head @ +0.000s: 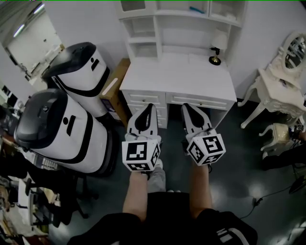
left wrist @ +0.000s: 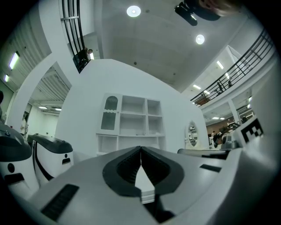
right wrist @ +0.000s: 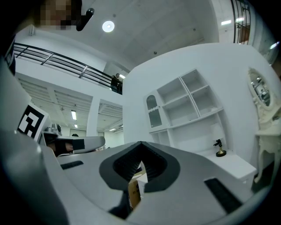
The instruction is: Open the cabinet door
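Note:
A white desk [head: 178, 76] with a shelf hutch stands ahead of me. The hutch's cabinet door [head: 133, 5], with an arched glass pane, is at its upper left and is closed; it also shows in the left gripper view as the door [left wrist: 110, 113] and in the right gripper view as the door [right wrist: 153, 112]. My left gripper [head: 149, 106] and right gripper [head: 186, 106] hover side by side in front of the desk drawers, well short of the hutch. In both gripper views the jaws meet at the tips, left gripper [left wrist: 141, 148] and right gripper [right wrist: 140, 143], with nothing held.
Two large white-and-black machines [head: 79, 67] [head: 57, 129] stand at the left, with a cardboard box [head: 114, 86] beside the desk. A small black lamp [head: 214, 56] sits on the desktop. A white vanity table [head: 279, 83] and a stool [head: 276, 134] are at the right.

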### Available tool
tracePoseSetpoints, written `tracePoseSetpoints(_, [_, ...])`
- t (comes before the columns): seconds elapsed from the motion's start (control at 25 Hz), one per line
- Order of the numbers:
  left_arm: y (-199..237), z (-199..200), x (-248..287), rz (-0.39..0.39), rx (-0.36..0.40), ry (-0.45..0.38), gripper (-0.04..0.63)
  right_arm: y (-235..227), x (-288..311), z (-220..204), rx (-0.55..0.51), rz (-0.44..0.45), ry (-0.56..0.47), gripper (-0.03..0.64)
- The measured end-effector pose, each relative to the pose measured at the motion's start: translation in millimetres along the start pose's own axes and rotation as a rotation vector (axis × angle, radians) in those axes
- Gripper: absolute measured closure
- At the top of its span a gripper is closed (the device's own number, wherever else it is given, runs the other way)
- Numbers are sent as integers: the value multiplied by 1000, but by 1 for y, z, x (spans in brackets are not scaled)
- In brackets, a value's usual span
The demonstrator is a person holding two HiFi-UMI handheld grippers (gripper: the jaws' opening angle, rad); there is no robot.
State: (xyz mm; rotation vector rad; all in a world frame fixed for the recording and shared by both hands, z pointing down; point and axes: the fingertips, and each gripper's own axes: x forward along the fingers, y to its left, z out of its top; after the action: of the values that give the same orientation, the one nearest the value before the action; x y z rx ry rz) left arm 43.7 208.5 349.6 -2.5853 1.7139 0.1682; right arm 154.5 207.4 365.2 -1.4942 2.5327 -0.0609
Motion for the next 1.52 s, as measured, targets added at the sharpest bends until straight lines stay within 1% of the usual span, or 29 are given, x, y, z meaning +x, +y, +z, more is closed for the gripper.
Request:
tracePoseSetpoints(0.12, [30,-9,11,49,-8,6,581,-1,22,-14,19,31,15,607])
tracePoseSetpoints(0.32, [67,-23,43,95,-17,-3,581,5,70,-46,10,100,120,607])
tracePoseSetpoints(0.56, [107,-34,103,125,-58,-5,581,3,146,-45,0,162,113,607])
tracePoseSetpoints(0.68, [138,-35,124,125,-87,-5,581,0,178,-54,-17,166,135,607])
tracePoseSetpoints(0.88, [171,-16,156,123,-60,-40,581,-7,226,-40,-38,169,112,607])
tracePoseSetpoints(1.04, [189,-1,181,92,-46,-75,581,-5,265,-28,-54,178,86,607])
tracePoseSetpoints(1.12, [197,1,190,82,-39,-87,581,-4,280,-26,-56,181,80,607])
tracePoseSetpoints(1.24, [207,-1,205,73,-50,-104,581,-8,296,-28,-67,167,80,607])
tracePoseSetpoints(1.28, [211,-1,210,68,-53,-109,581,-11,300,-31,-79,155,88,607])
tracePoseSetpoints(1.36, [217,-1,218,59,-57,-117,581,-14,307,-33,-140,125,108,607])
tracePoseSetpoints(1.44, [220,0,225,51,-60,-123,581,-15,311,-28,-197,106,100,607])
tracePoseSetpoints(1.52, [220,2,230,41,-72,-132,581,-16,313,-20,-192,108,74,607])
